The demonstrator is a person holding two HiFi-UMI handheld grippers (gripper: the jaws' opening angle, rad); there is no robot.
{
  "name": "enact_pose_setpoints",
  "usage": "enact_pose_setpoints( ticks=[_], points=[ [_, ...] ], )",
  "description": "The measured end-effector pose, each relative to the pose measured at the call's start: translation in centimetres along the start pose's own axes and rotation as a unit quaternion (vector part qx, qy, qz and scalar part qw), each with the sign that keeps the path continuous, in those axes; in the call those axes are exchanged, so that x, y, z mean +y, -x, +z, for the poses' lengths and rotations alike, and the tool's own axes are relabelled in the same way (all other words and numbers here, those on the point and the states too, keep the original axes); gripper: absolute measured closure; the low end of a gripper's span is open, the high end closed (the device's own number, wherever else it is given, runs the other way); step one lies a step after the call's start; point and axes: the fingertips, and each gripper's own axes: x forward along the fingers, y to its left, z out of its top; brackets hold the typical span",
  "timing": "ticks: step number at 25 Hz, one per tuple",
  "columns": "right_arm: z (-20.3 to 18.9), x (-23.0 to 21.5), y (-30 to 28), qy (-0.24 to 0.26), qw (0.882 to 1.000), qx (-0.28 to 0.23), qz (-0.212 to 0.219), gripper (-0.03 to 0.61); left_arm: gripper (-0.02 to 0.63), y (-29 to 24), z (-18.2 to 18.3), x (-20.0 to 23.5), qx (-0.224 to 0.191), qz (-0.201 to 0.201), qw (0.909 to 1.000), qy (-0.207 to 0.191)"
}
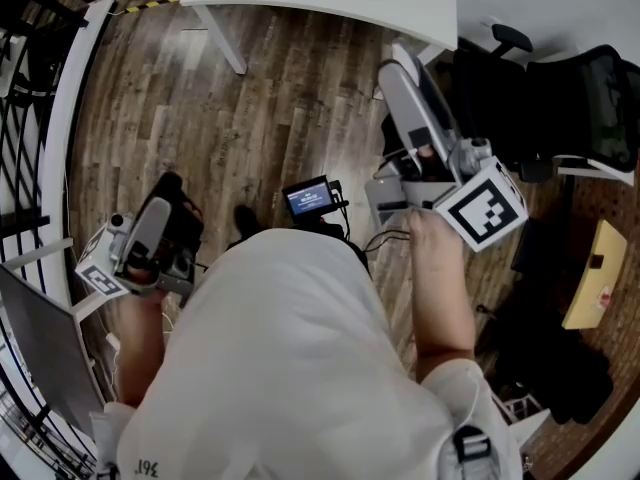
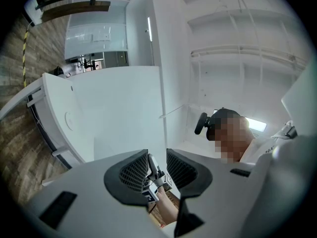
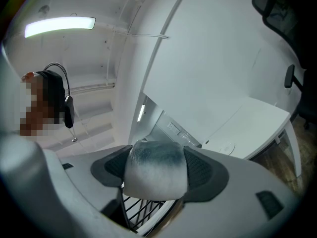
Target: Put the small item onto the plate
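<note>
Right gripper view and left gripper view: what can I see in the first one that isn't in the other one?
Only the right gripper view shows the fuzzy grey-white item, squeezed between its jaws, and a black office chair. Only the left gripper view shows jaws standing apart with nothing held. Through their gap you can see the right gripper farther off, and there is yellow-black tape on the floor. Both views show the white table and the white ceiling.
</note>
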Motion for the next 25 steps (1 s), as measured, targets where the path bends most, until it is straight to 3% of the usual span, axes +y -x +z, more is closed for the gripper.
enact_pose_setpoints(
  ticks=[18,25],
  points=[
    [3.3,-7.3,2.2,-0.023,1.0,0.019,0.003,0.261,0.5,-6.3,-4.8,3.3,-0.013,0.013,0.9998,0.0],
    [4.4,-8.1,2.8,-0.021,1.0,0.022,0.003,0.261,0.5,-7.9,-5.6,3.6,-0.014,0.009,0.9999,0.001]
  ],
)
